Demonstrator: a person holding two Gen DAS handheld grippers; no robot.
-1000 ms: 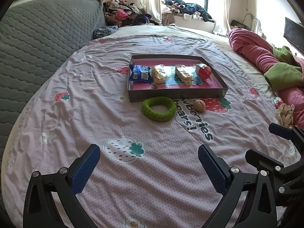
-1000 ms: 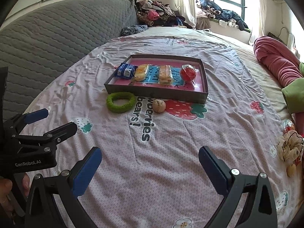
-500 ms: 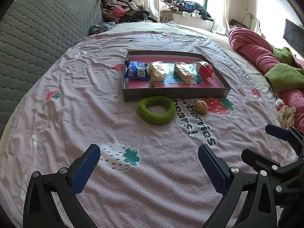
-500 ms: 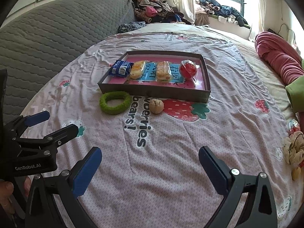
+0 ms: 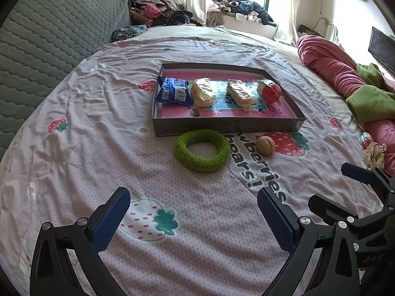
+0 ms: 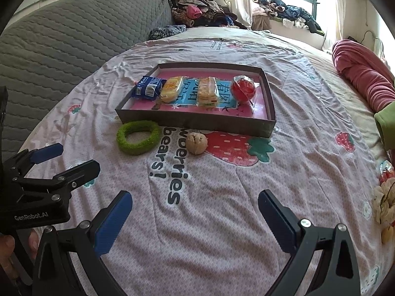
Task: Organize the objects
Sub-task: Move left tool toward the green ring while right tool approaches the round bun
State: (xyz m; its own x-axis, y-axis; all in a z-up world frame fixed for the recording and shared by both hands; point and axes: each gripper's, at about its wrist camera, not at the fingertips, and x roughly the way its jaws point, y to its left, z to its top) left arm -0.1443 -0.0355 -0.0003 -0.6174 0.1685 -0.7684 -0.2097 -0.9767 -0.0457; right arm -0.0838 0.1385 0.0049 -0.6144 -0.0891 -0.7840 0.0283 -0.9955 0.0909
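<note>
A shallow grey tray lies on the bed. It holds a blue snack packet, two wrapped cakes and a red ball in clear wrap. A green fuzzy ring and a walnut lie on the sheet just in front of the tray. My left gripper is open and empty, well short of the ring. My right gripper is open and empty, short of the walnut.
The bed has a pink strawberry-print sheet. A grey quilted headboard is at the left. A pink and green duvet lies at the right, with a small toy near it. Clothes are piled at the far end by the window.
Both grippers have moved forward toward the tray; the ring and walnut appear larger and nearer. Both jaws stay open.
</note>
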